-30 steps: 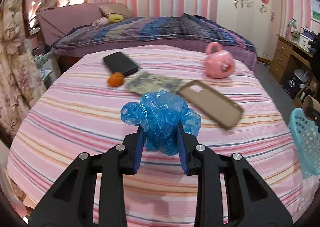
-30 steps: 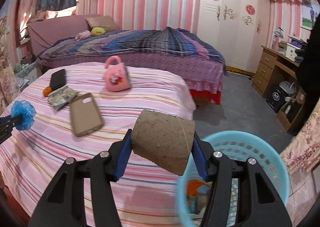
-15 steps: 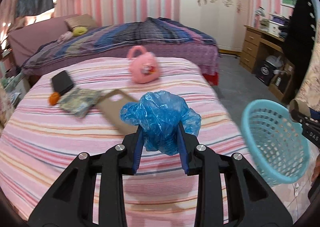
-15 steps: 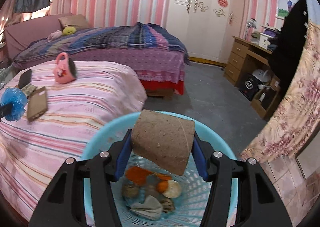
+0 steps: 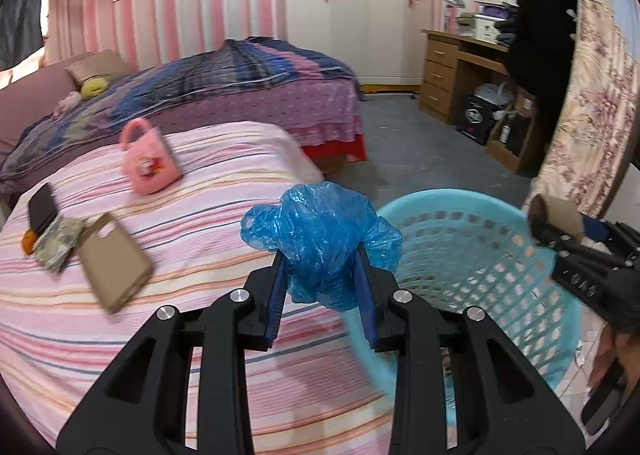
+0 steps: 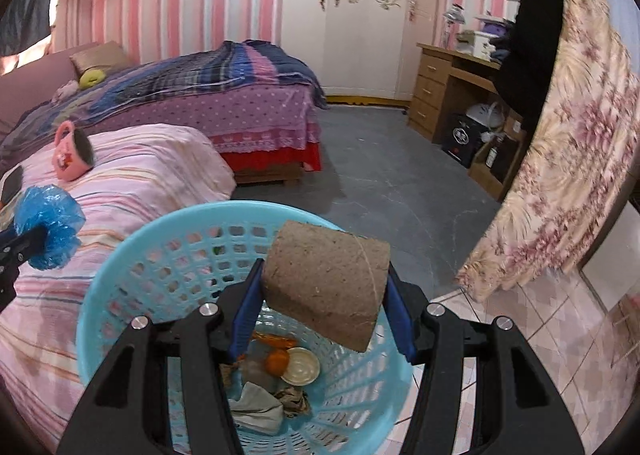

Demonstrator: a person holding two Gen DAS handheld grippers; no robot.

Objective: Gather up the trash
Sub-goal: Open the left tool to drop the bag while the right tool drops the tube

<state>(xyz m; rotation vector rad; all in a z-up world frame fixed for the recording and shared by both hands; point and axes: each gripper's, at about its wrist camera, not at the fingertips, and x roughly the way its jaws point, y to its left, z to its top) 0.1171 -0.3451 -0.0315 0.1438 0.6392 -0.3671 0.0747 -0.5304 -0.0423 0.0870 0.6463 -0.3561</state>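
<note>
Only in the right view is litter seen in the basket [image 6: 120, 319] beneath the roll [image 6: 326, 287] clamped by the right hand-held gripper [image 6: 320, 309], while the bag [image 5: 320, 239] clamped by the left hand-held gripper [image 5: 320, 287] hides the basket's 9 o'clock rim.
</note>
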